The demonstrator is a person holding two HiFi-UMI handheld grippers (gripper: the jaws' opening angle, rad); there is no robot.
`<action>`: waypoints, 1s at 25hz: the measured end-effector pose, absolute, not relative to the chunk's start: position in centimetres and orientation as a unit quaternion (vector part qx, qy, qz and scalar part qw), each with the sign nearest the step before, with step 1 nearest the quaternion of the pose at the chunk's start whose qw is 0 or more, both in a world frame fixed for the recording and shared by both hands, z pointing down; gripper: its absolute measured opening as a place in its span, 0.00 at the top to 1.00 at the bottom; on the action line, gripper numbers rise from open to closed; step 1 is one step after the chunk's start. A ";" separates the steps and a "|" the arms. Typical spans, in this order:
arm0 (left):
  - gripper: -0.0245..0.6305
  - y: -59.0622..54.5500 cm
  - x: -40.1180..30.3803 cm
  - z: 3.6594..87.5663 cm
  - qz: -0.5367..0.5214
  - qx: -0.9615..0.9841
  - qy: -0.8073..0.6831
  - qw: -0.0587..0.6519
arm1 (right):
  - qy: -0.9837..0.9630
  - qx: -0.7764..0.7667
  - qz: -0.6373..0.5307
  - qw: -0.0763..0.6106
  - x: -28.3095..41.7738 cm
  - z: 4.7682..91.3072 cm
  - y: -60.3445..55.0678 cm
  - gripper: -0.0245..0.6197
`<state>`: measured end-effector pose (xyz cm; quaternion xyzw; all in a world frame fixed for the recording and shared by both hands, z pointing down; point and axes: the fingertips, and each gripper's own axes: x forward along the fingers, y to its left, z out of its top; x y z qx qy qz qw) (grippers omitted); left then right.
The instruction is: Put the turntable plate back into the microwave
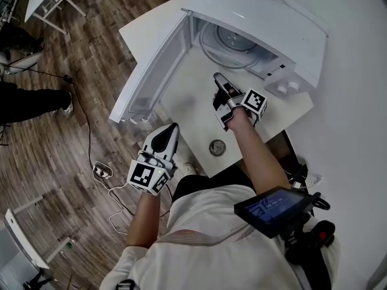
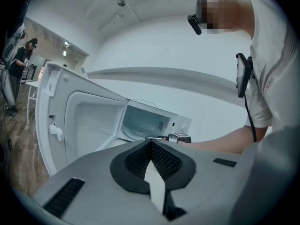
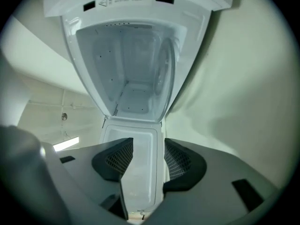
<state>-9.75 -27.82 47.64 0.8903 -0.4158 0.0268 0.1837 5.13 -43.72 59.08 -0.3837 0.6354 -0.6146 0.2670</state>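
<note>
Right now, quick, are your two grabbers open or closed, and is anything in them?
Left gripper: closed, holding nothing.
Right gripper: open, holding nothing.

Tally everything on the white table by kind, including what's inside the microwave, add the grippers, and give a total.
microwave: 1
turntable plate: 1
small round object: 1
grippers: 2 (left gripper, right gripper)
Total: 5

Empty spread claw (image 3: pixel 147 148) before microwave (image 3: pixel 136 74)
</note>
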 end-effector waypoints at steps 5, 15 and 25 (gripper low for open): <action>0.95 -26.5 -9.7 45.2 0.014 0.903 -0.398 0.161 | 0.681 -0.406 -0.556 0.249 6.0 55.0 -39.5 0.85; 0.95 -22.5 -9.7 40.5 -0.002 0.926 -0.358 0.117 | 0.769 -0.445 -0.385 0.249 8.7 42.6 -29.8 0.95; 0.95 -18.1 -7.7 37.0 -0.009 0.943 -0.314 0.107 | 0.834 -0.487 -0.210 0.154 9.4 34.1 -19.3 0.95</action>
